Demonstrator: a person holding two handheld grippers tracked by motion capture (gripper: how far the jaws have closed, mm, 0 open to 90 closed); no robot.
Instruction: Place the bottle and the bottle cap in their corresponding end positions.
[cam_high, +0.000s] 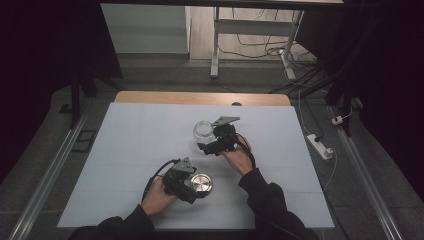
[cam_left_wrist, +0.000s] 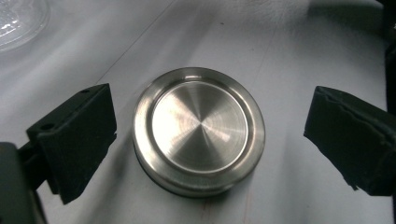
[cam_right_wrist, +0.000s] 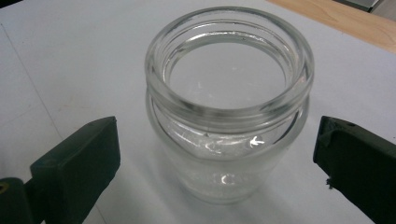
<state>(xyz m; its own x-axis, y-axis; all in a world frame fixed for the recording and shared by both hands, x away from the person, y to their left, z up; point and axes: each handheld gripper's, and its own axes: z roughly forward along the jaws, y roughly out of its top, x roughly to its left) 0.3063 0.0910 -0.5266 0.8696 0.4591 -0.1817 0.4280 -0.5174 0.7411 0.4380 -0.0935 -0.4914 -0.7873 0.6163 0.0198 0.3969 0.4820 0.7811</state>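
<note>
A round brushed-metal lid (cam_high: 201, 183) lies flat on the white table mat. My left gripper (cam_high: 192, 189) is open around it; in the left gripper view the lid (cam_left_wrist: 199, 129) sits between the two black jaws with a gap on each side, the left gripper (cam_left_wrist: 205, 140) not touching it. An empty clear glass jar (cam_high: 203, 131) stands upright, mouth open, farther back. My right gripper (cam_high: 204, 145) is open at its near side. In the right gripper view the jar (cam_right_wrist: 229, 107) stands between the spread jaws of the right gripper (cam_right_wrist: 217, 163), apart from both.
The white mat (cam_high: 130, 150) covers a wooden table whose bare far edge (cam_high: 200, 97) shows behind the jar. A power strip (cam_high: 320, 146) and cables lie on the floor to the right. A desk frame (cam_high: 216, 45) stands beyond the table.
</note>
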